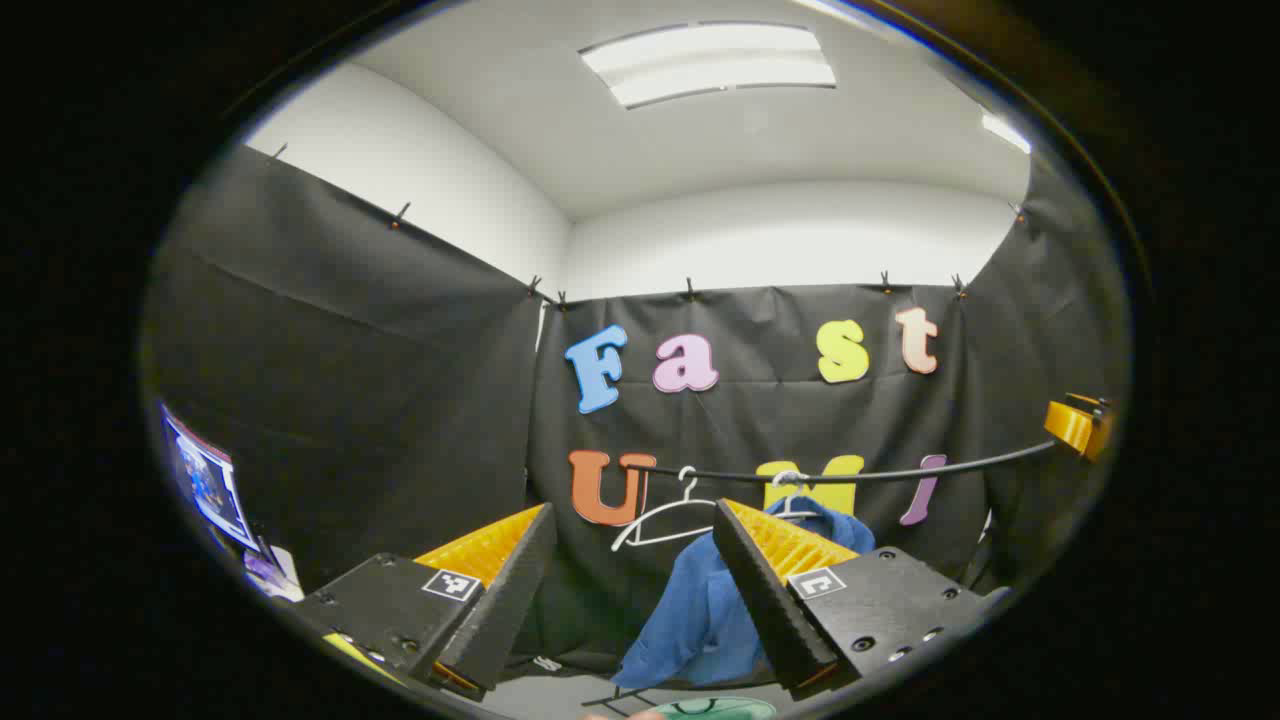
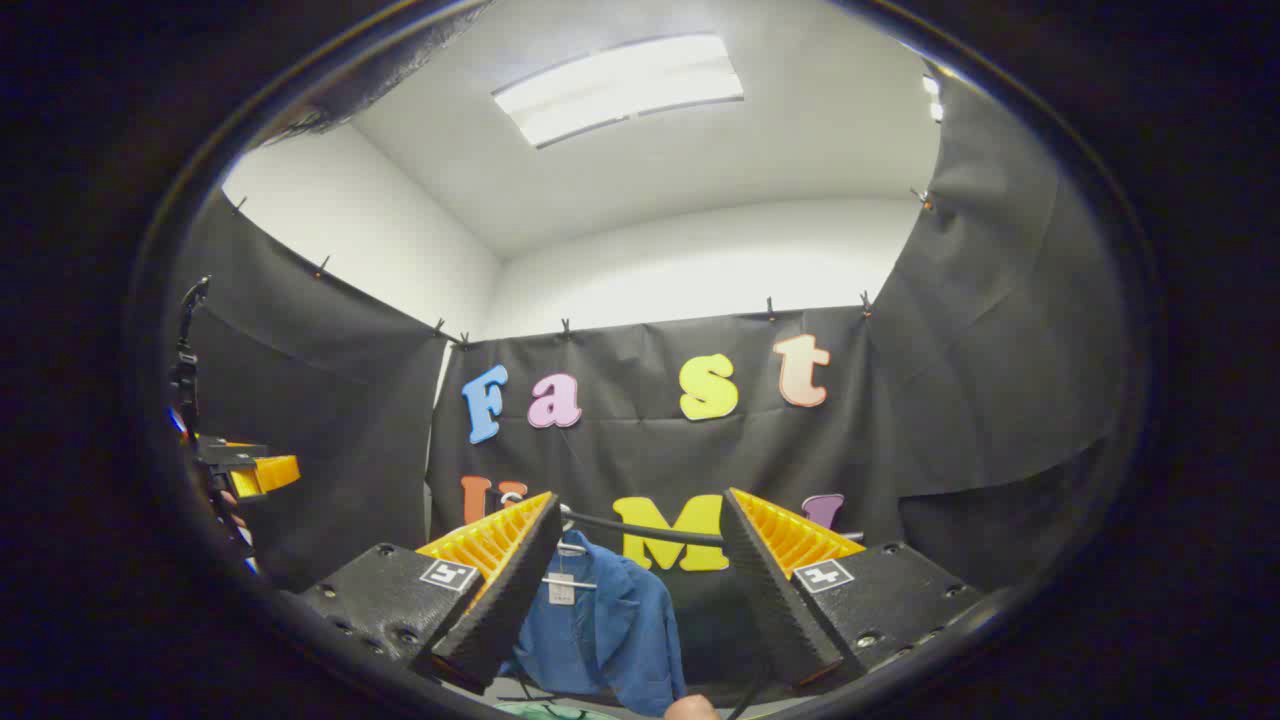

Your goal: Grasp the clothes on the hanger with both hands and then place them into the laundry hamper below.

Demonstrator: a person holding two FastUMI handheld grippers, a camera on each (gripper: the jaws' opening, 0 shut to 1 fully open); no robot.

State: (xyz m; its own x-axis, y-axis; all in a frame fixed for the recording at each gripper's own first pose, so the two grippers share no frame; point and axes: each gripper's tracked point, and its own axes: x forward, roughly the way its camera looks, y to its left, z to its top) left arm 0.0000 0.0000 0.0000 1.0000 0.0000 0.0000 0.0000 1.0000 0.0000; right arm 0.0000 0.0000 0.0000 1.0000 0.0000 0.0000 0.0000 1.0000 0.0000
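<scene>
Clothes first: your blue jacket [image 1: 700, 610] hangs from the black rail [image 1: 860, 474], with a bare white hanger [image 1: 665, 515] just beside it on that rail. Your left gripper [image 1: 635, 590] sits well short of the rail, jaws spread wide and holding nothing. Your right gripper [image 2: 640, 590] does likewise (the jacket [image 2: 610, 630] shows between its fingers, beyond them), below the rail [image 2: 650, 528].
</scene>
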